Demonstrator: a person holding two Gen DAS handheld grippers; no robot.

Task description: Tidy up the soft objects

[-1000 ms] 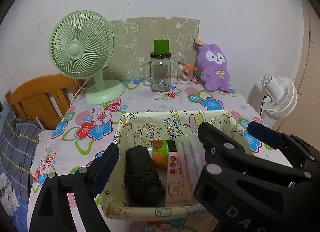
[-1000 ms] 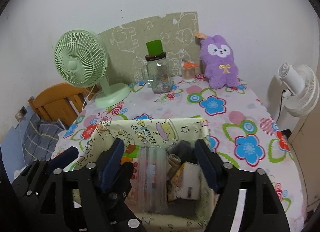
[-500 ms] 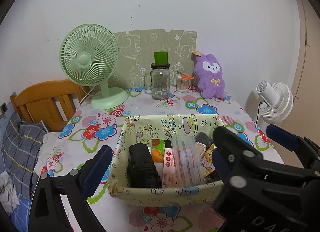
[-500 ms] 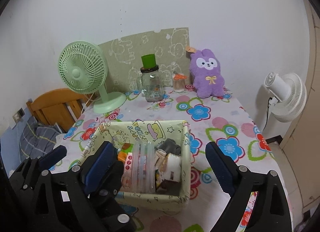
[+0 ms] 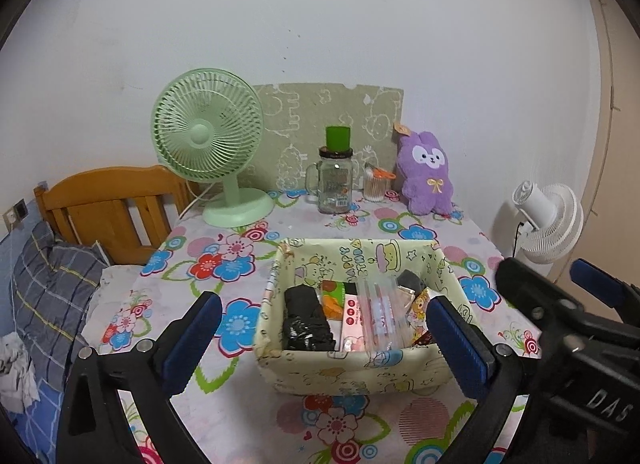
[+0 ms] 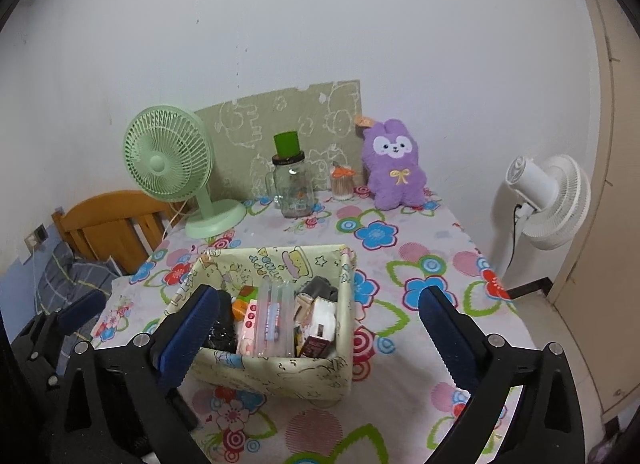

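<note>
Flower-patterned cloth covers the counter (image 5: pixel 240 264); the left gripper (image 5: pixel 320 328) stands spread wide and empty, the right gripper (image 6: pixel 320 324) opening, empty too — likely done, since soft packets sit in the cartoon-print fabric basket (image 5: pixel 352 364).

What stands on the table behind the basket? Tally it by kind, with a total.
Green fan: 1
Glass jar with a green cup on top: 1
Small cotton-swab jar: 1
Purple plush: 1
Total: 4
</note>
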